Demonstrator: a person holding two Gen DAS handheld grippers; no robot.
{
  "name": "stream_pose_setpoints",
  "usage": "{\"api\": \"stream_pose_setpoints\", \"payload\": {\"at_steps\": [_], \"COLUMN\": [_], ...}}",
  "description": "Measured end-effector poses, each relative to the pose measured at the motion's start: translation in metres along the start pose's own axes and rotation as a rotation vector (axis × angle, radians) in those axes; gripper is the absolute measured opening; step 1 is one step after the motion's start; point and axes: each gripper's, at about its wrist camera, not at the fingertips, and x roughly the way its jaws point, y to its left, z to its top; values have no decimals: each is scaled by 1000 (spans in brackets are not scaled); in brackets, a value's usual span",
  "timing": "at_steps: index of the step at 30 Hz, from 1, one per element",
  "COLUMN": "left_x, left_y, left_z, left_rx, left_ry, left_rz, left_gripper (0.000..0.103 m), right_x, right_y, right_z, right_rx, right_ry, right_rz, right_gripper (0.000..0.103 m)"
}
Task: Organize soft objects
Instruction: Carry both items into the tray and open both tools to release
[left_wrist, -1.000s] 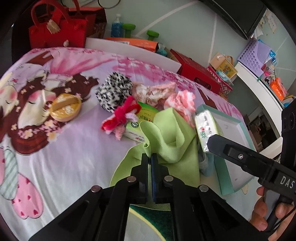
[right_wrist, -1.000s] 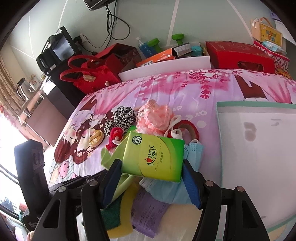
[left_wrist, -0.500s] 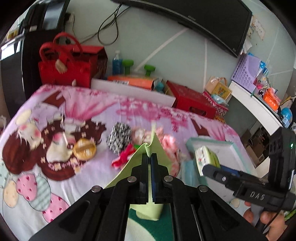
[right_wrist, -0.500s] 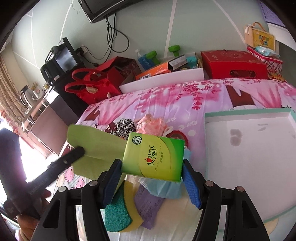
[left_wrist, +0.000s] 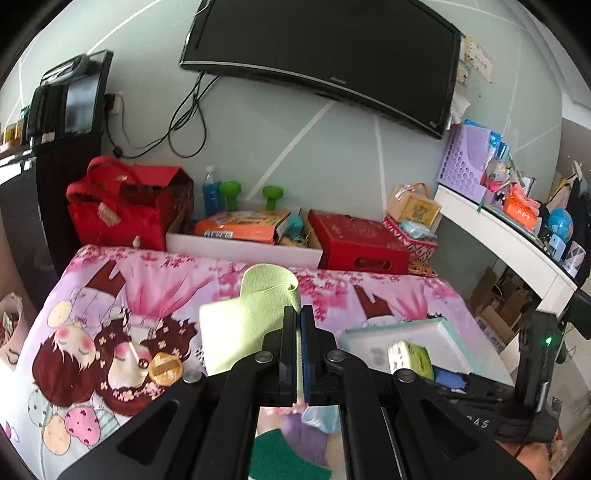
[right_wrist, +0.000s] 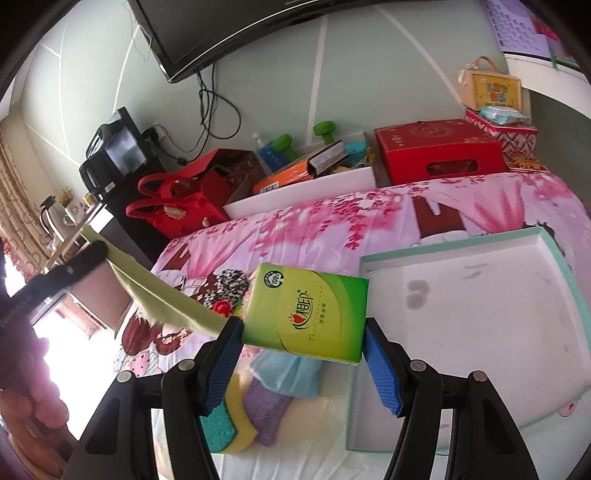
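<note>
Above the cartoon bedsheet (left_wrist: 92, 295), my left gripper (left_wrist: 299, 325), pinched on the green cloth (left_wrist: 255, 314), has lifted it clear. Beside it my right gripper (right_wrist: 303, 332) clamps the green tissue pack (right_wrist: 306, 314), now raised near the white tray (right_wrist: 480, 295), so both seem ready for placing.

Count, soft things: one green cloth (left_wrist: 246, 322); one green tissue pack (right_wrist: 308, 318); one blue face mask (right_wrist: 284, 373); one yellow-and-teal sponge (right_wrist: 227, 424); one purple cloth (right_wrist: 266, 410); one leopard-print scrunchie (right_wrist: 229, 283). Others: one white tray (right_wrist: 476, 317), two green dumbbells (left_wrist: 251, 195), one blue bottle (left_wrist: 209, 191).
</note>
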Motion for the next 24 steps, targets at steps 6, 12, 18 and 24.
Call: {"api": "stream_pose_setpoints", "payload": {"at_steps": [6,12,18,24], "left_x": [-3,9,33,69], "left_y": [-32,-82,-132,-173], "left_z": [18,29,26,10], "left_rx": [51,115,172,203], "left_ry": [-17,-12,27,110], "left_rz": [-28,-84,-139,-181], "left_gripper": [1,1,1,1], "right_x": [-14,-28,-39,-43], "right_y": [-28,-70,-126,-177], "right_z": [4,4,0,-6], "right_rx": [28,55,107,147], "right_ry": [-13,-19,0,47], "right_rz": [-41,-115,-224,-325], "right_gripper": [68,68,68,68]}}
